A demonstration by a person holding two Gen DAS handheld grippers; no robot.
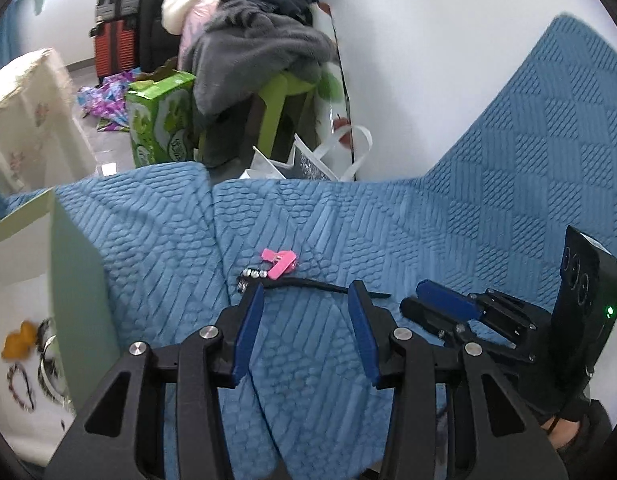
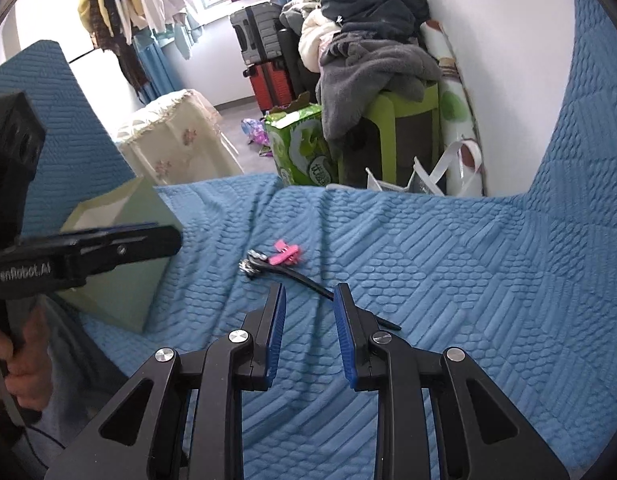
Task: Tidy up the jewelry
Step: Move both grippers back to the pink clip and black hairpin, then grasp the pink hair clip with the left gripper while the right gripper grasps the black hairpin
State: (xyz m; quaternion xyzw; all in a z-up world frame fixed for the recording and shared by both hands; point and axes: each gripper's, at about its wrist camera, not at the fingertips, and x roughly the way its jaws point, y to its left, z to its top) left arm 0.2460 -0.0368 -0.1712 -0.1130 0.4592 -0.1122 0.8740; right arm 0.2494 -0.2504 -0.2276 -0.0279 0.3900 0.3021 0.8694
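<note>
Left gripper (image 1: 306,292), left wrist view: blue pads spread wide, nothing between them, hovering just above the blue quilted sofa cover (image 1: 488,216). Directly ahead of the fingertips, running across the gap, lies a thin black strap (image 1: 308,285); its beaded end (image 1: 254,273) sits beside the left fingertip. Just beyond is a pink hair clip (image 1: 280,261), touching or nearly touching the beads. Left of the gripper stands a pale green box (image 1: 74,264), open, with a bracelet (image 1: 18,386) and other pieces inside; contents blurred. Right gripper (image 1: 440,306) enters on the right side, close to the strap's tail; from here its pads look close together, but not decisive.

Handling judgement: strap looks light, limp, flat against soft fabric, so a pinch risks grabbing cover along with it. Bead cluster stands proud and looks the better hold. Clip is rigid plastic, small, probably slick; take it across its body.

Right gripper (image 2: 310,296), right wrist view: pads moderately spread, empty. Black strap (image 2: 308,280) runs diagonally through the gap just past the fingertips, tail trailing off to the right, beaded end (image 2: 252,266) ahead and left. Pink hair clip (image 2: 286,256) lies farther ahead, left of centre. Left gripper (image 2: 164,240) crosses at far left in front of the green box (image 2: 120,240).
</note>
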